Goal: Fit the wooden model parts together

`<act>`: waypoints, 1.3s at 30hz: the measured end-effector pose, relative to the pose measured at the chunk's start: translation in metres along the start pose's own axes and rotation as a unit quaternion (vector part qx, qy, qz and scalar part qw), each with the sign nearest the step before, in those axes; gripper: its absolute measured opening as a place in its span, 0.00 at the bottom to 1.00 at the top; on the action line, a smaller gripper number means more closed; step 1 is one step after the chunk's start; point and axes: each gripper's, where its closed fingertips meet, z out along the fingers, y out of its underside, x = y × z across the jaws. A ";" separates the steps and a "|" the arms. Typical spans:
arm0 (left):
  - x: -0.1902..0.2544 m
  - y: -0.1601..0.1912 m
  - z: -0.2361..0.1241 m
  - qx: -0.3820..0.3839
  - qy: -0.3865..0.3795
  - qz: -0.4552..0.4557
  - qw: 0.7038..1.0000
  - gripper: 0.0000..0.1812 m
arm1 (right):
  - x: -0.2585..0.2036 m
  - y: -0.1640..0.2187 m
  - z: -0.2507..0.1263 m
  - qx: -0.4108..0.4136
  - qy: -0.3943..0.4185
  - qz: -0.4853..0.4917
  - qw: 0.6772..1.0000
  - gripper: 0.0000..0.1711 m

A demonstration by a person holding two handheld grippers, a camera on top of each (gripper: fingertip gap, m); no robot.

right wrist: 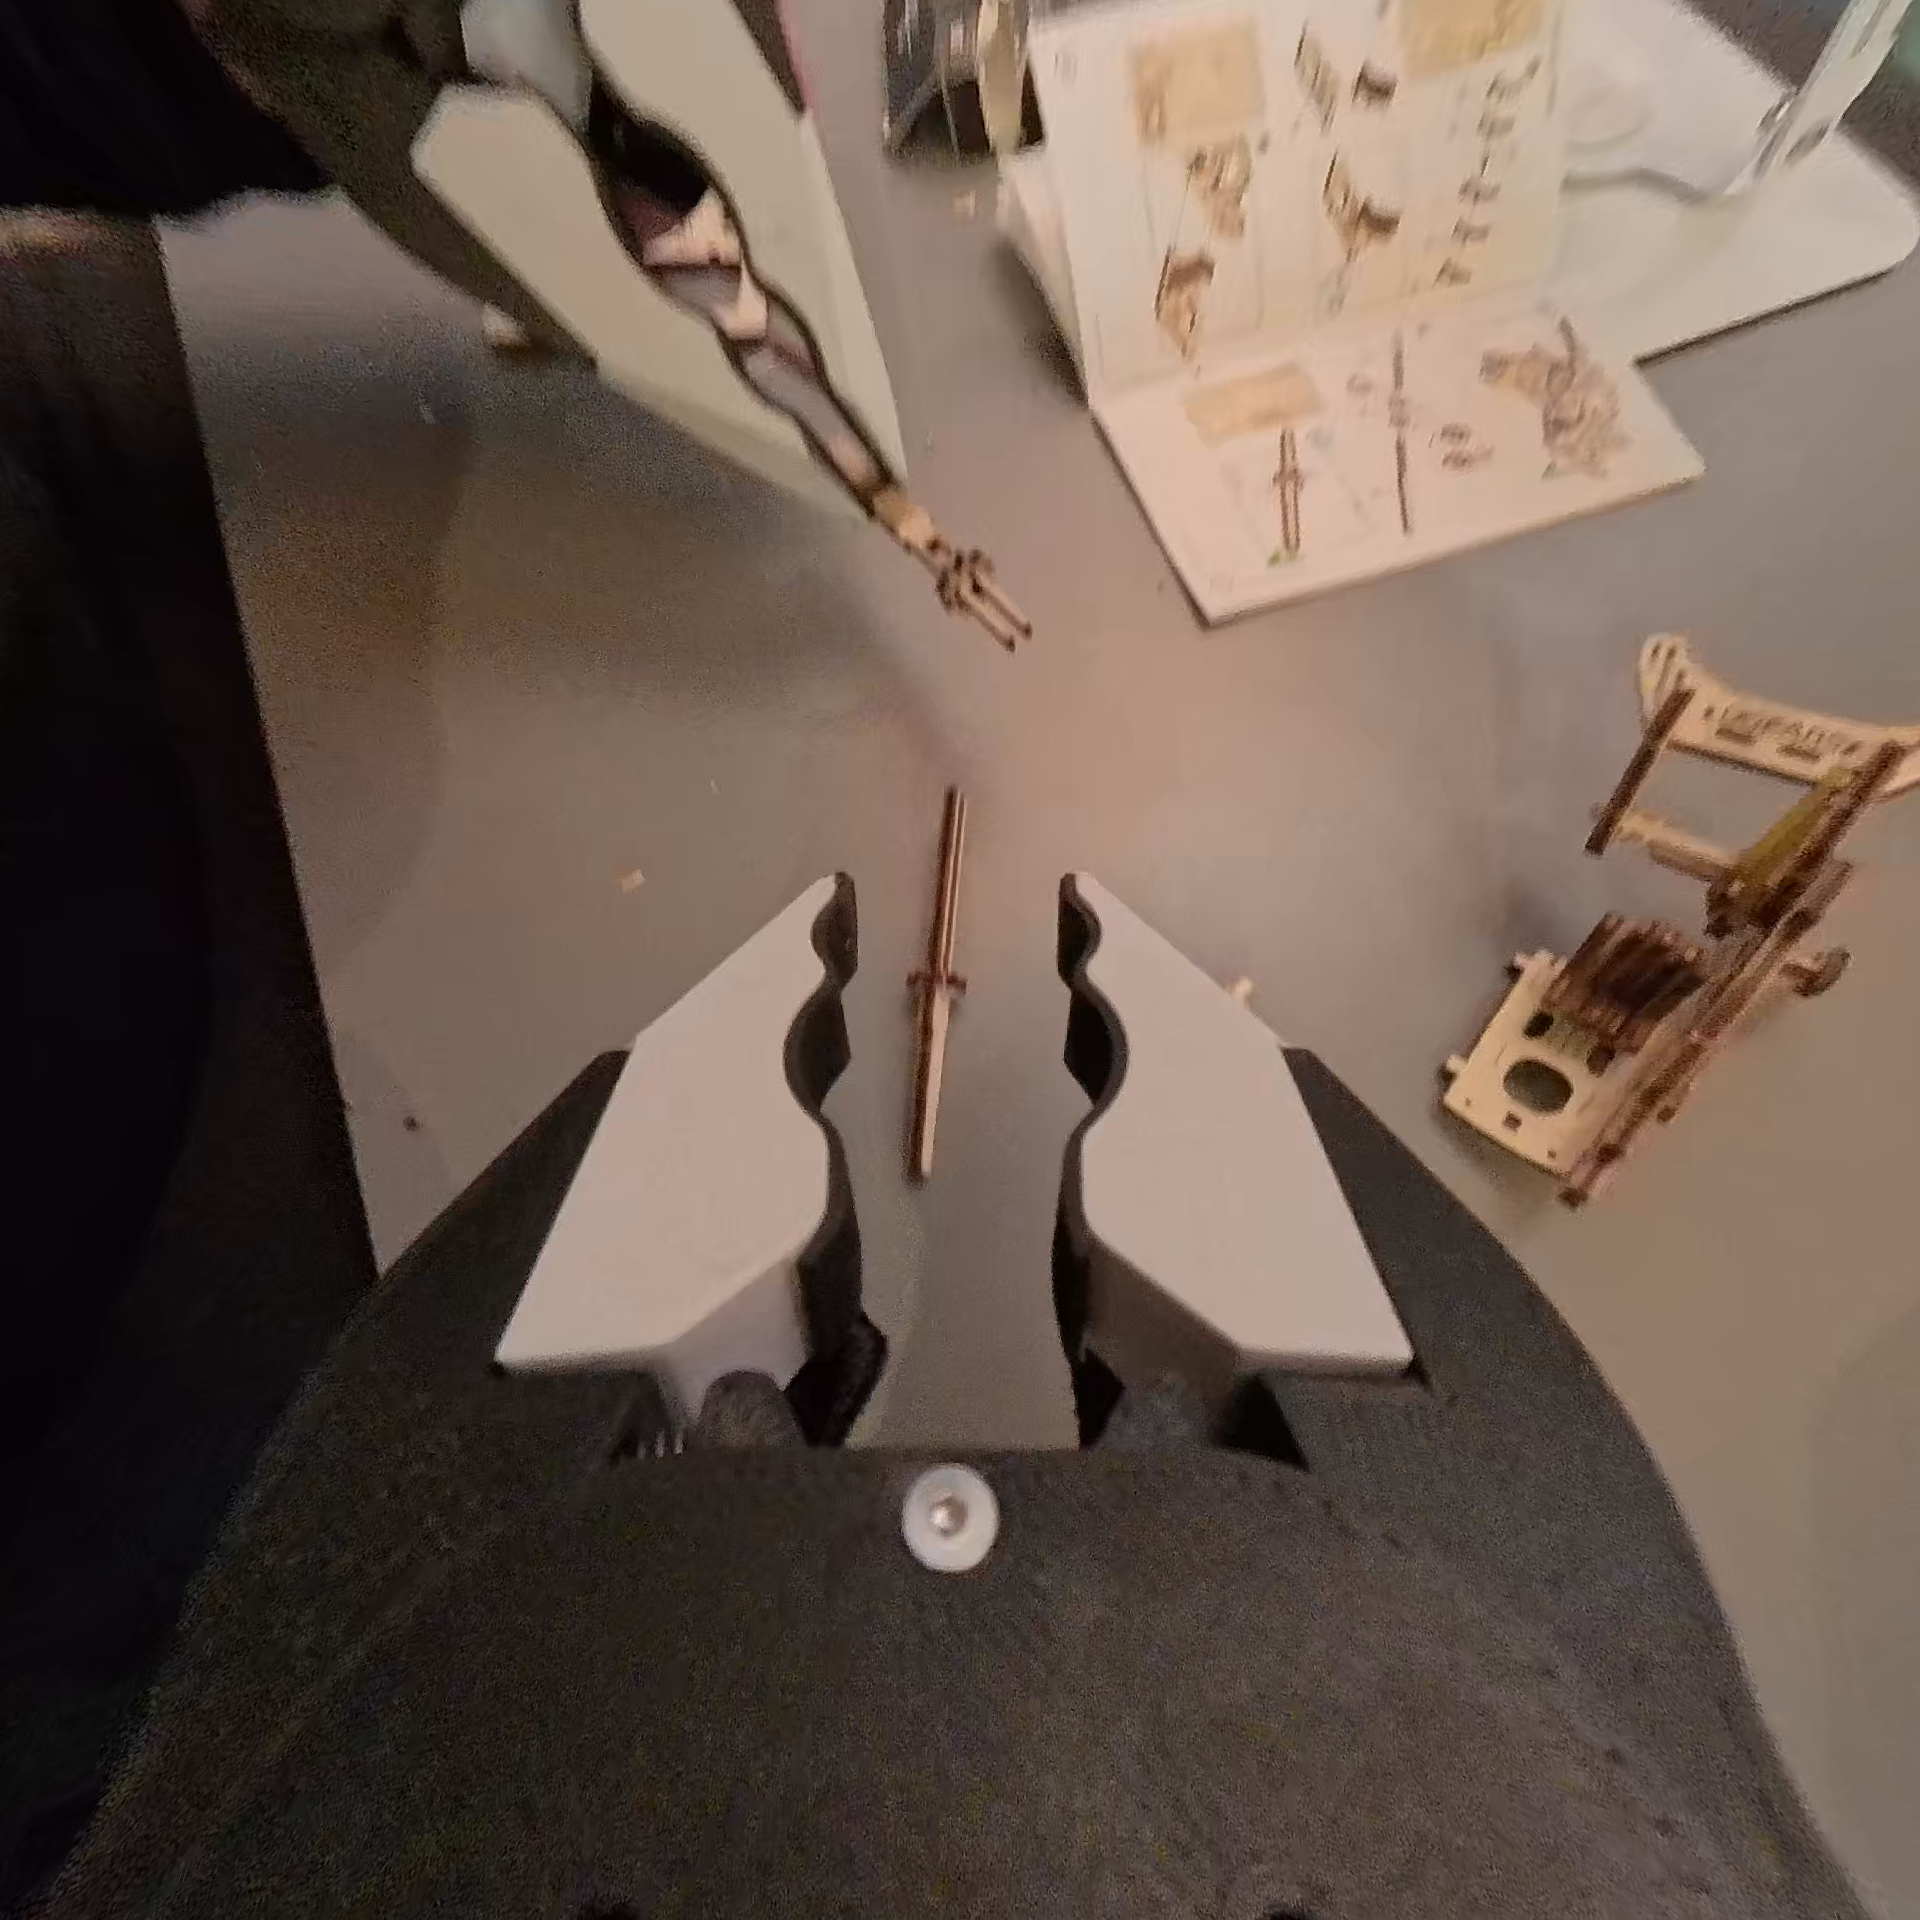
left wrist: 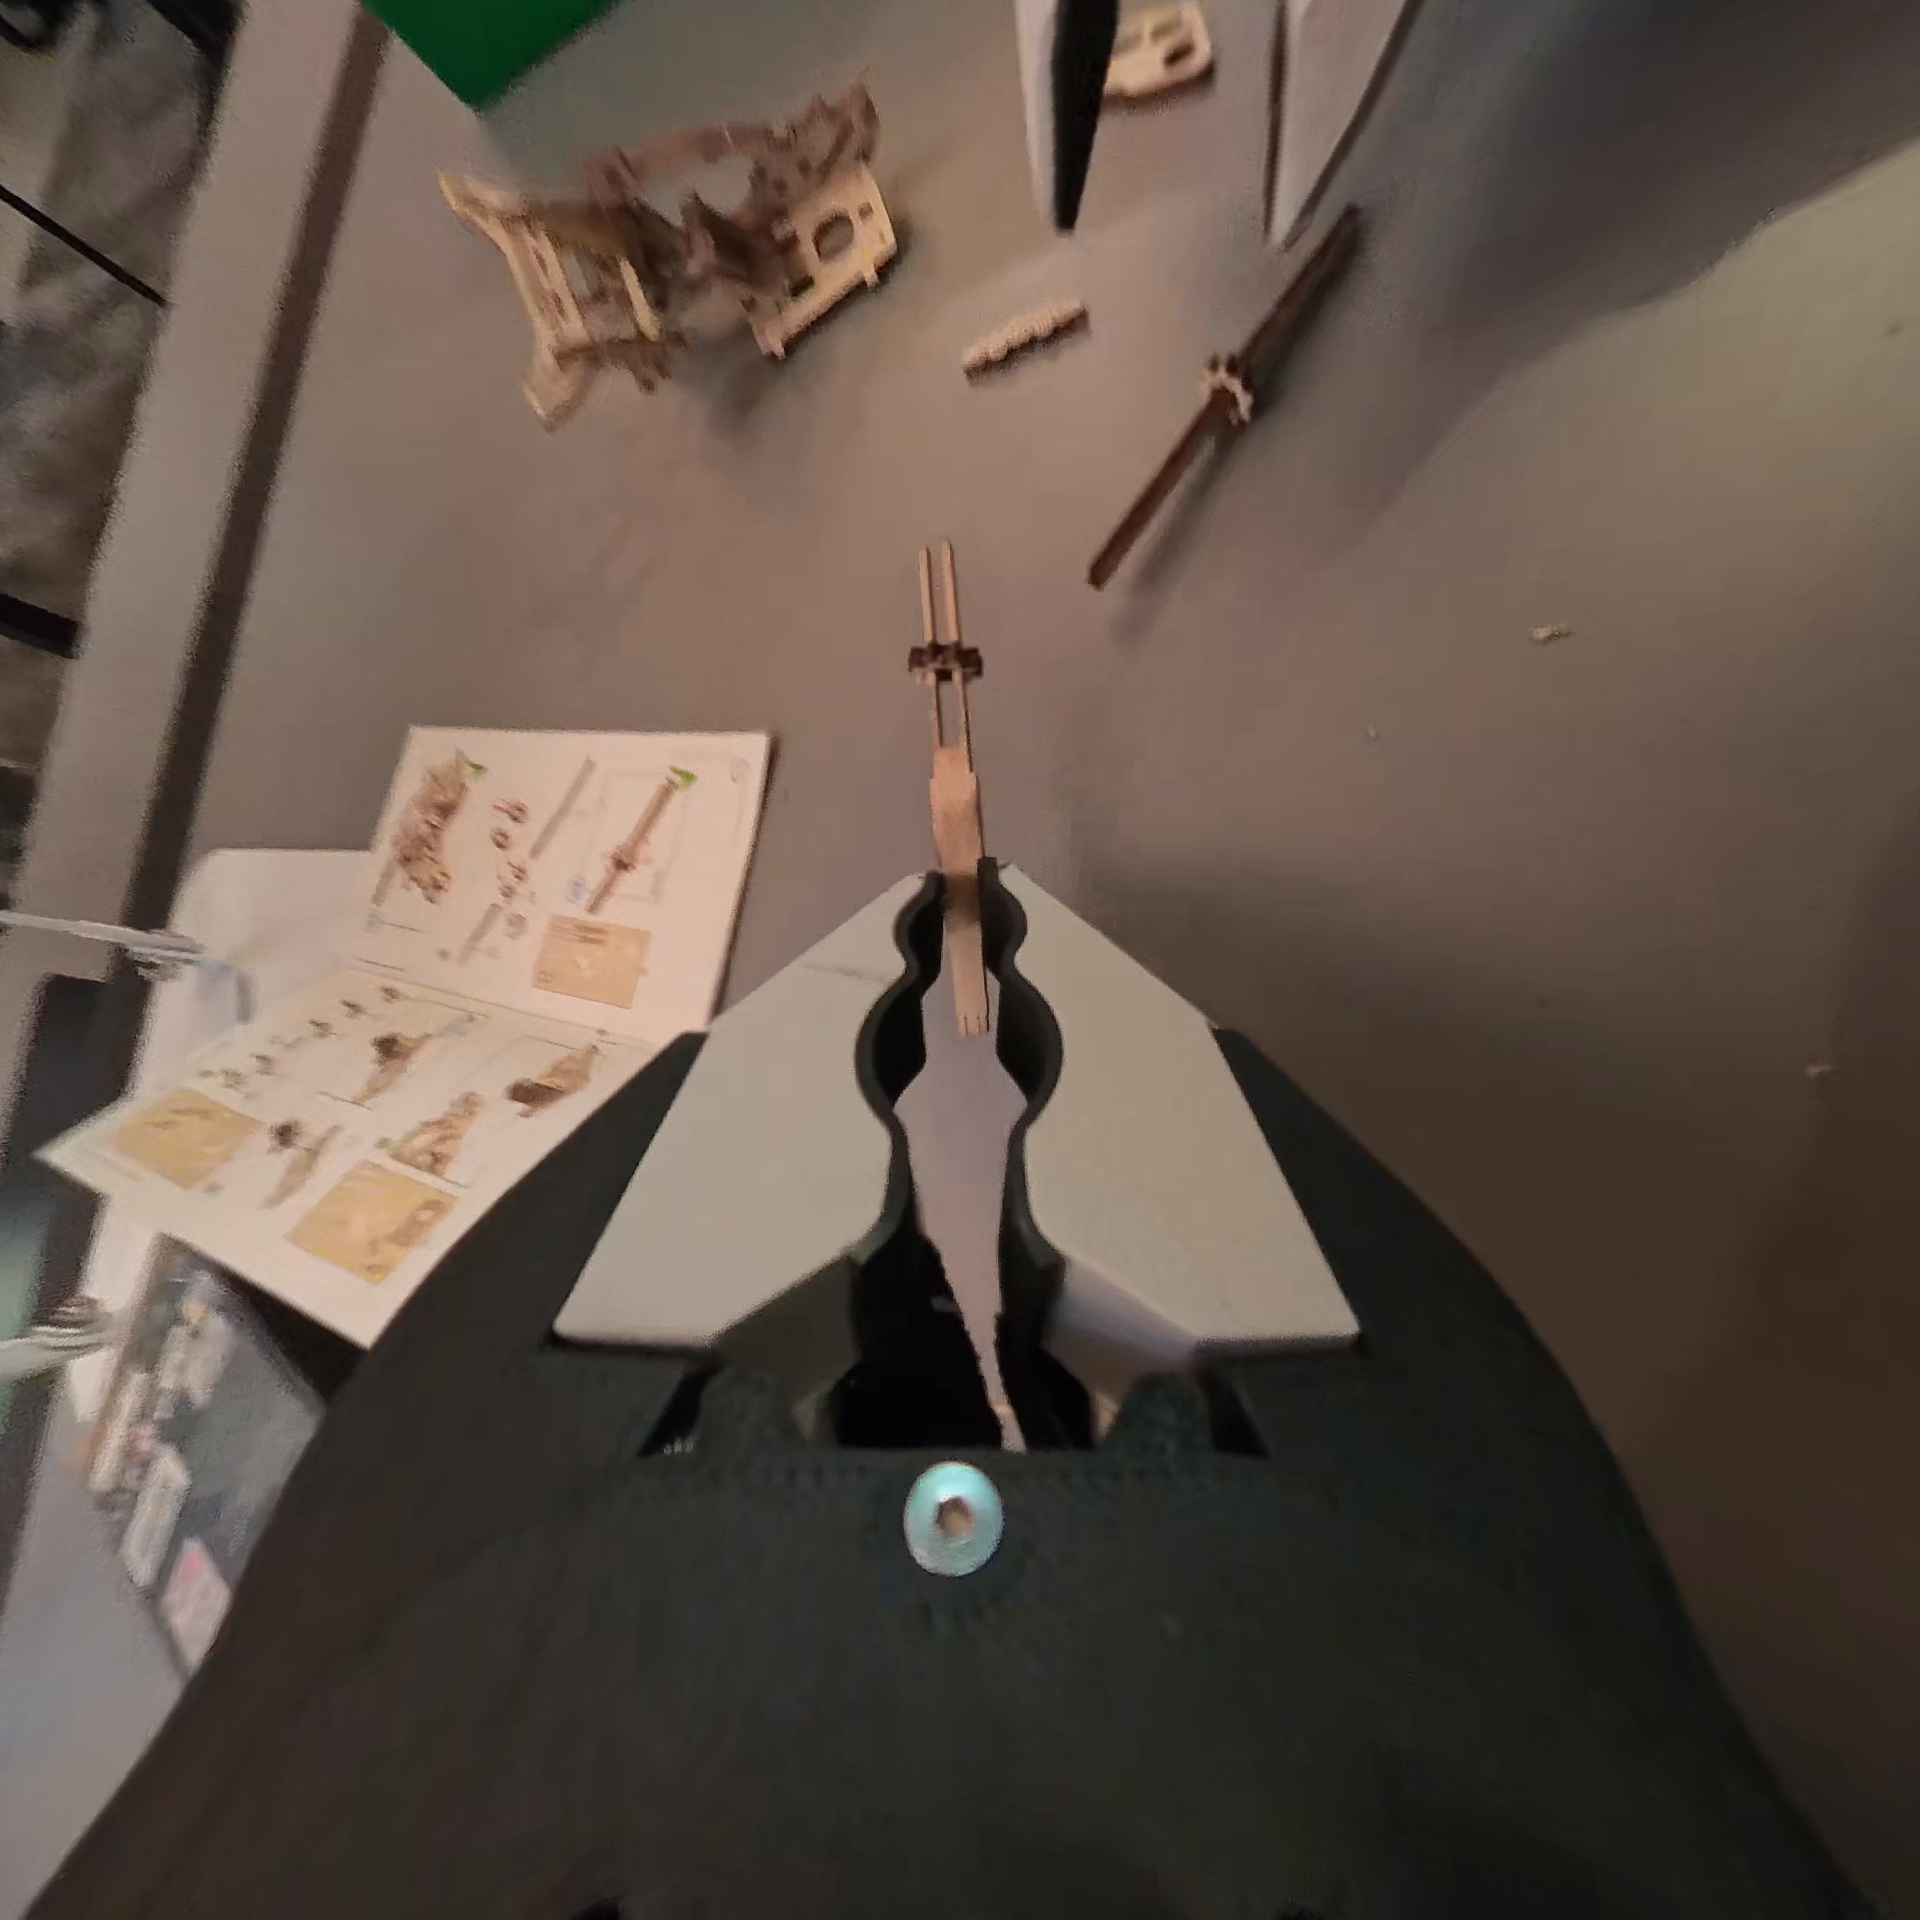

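Observation:
My left gripper is shut on a thin wooden rod part with a small dark collar; the part sticks out forward above the grey table. It also shows in the right wrist view, held by the left gripper. My right gripper is open and straddles a second wooden rod with a small gear, which lies on the table between its fingers. That rod also shows in the left wrist view, with the right gripper's fingers above it. The part-built wooden model stands on the table.
An open instruction booklet lies on the table. A small toothed wooden strip lies near the model. A green box stands beyond the model. The table's edge runs along the left. Tip to tip, the grippers are about 11 cm apart.

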 end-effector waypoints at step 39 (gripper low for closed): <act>0.001 -0.111 -0.022 0.207 0.207 -0.257 0.921 0.01 | 0.008 -0.068 -0.046 0.130 -0.006 -0.181 0.975 0.16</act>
